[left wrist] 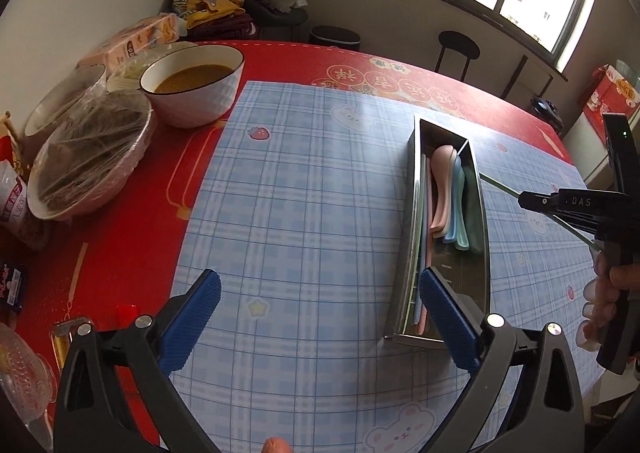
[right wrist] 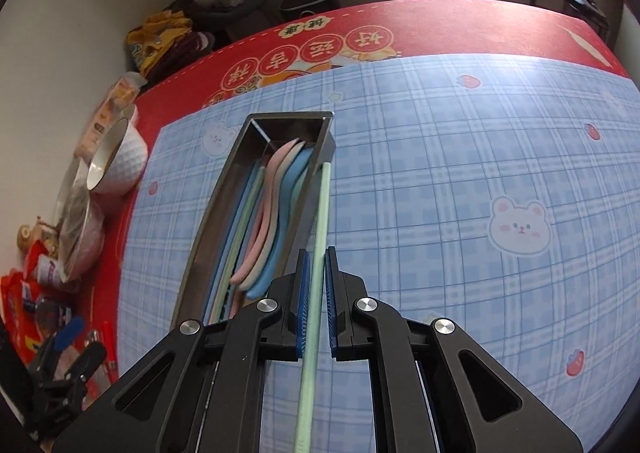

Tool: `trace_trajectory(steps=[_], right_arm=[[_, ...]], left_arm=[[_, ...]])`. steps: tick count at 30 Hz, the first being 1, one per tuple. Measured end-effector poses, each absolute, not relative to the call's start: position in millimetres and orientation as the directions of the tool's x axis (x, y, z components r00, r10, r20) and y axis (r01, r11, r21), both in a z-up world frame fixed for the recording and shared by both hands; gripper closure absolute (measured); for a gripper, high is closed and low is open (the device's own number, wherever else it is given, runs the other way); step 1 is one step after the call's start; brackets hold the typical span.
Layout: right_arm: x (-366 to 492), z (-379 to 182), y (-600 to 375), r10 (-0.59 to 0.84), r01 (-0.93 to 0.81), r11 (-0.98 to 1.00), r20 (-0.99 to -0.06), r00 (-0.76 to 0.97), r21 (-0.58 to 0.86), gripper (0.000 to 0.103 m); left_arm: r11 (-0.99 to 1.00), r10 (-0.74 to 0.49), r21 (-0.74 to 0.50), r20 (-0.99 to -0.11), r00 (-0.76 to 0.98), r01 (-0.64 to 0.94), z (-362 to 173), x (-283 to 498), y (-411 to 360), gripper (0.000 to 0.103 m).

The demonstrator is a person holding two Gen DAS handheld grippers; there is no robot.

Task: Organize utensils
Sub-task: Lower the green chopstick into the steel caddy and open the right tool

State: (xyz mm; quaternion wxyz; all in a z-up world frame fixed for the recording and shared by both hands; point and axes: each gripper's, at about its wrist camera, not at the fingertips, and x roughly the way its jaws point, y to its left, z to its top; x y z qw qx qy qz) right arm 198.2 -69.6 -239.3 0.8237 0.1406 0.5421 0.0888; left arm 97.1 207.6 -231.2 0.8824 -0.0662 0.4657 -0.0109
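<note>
Carrying a green chopstick (right wrist: pixel 320 221) clamped in the right gripper (right wrist: pixel 316 285) toward the steel utensil tray (right wrist: pixel 224 189) at frame centre, left gripper (left wrist: pixel 320 317) spread empty; lowering it into the chopstick slot likely comes next.

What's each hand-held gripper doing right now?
Left hand-held gripper: open, holding nothing.
Right hand-held gripper: closed on a pale green chopstick beside the steel utensil box.

Soup bowl (left wrist: pixel 192 83), film-covered bowl (left wrist: pixel 90 157), tissue pack (left wrist: pixel 132 39), black stool (left wrist: pixel 458 47)
</note>
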Motion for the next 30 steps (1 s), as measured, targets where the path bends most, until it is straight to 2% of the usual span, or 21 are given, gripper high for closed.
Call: trace_trajectory(steps=[7,14,30], right_arm=[[197.5,-228.9,-96.1,0.327,0.151,0.886,-0.822,0.467,0.439,0.097],[202.6,-223.5,-62.9,0.404,0.143,0.845,-0.79,0.461,0.515,0.097],[214.4,-266.3,5.6,0.408,0.161,0.862,-0.847,0.342,0.48,0.097]], left_arm=[[0.988,-0.082,-0.14,-0.826,0.558,-0.062,-237.7,99.8,222.0,0.006],[0.988,-0.087,-0.144,-0.821,0.564,-0.057,-235.2,104.0,229.7,0.006],[0.986,-0.03,-0.12,-0.82,0.572,-0.12,-222.2,87.8,259.4,0.006]])
